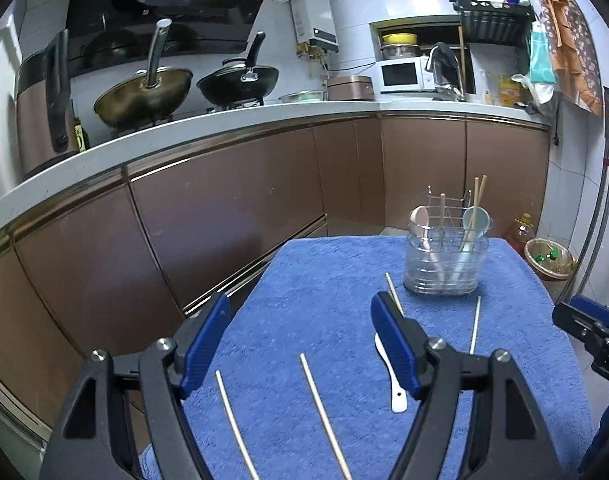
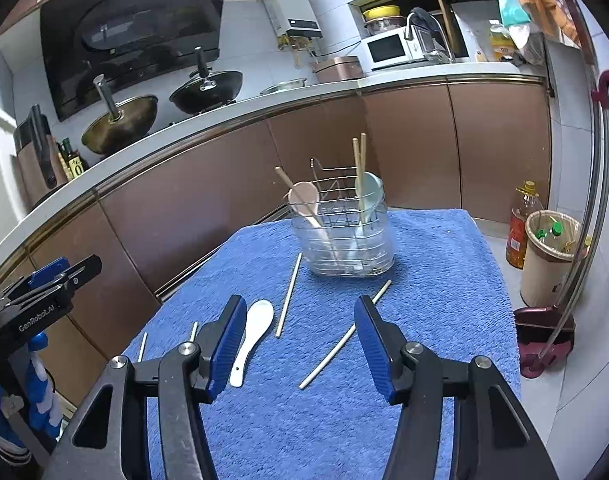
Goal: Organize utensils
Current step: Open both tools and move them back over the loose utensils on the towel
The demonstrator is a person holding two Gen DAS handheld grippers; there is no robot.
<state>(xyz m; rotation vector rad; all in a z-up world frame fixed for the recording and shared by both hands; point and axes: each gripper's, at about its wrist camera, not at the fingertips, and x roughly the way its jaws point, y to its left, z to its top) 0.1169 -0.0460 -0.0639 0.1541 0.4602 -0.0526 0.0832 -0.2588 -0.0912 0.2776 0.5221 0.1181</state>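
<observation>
A clear utensil holder [image 1: 446, 264] [image 2: 344, 240] with a wire rack stands at the far end of a blue towel [image 1: 312, 280] [image 2: 436, 264]. It holds a pink spoon [image 2: 304, 200], a pale blue spoon [image 2: 369, 192] and chopsticks. A white spoon [image 1: 390, 384] [image 2: 253, 338] and several loose chopsticks [image 1: 324, 412] [image 2: 344, 336] lie on the towel. My left gripper [image 1: 300, 340] is open and empty above the near chopsticks. My right gripper [image 2: 298, 340] is open and empty above the spoon and a chopstick.
Brown cabinets [image 1: 224, 208] under a white counter [image 1: 184, 136] run behind and left of the table. Woks [image 1: 144, 92] and a microwave [image 1: 404, 74] stand on the counter. An oil bottle [image 2: 520, 224], a bin [image 2: 548, 256] and a dustpan [image 2: 544, 340] stand on the floor at right.
</observation>
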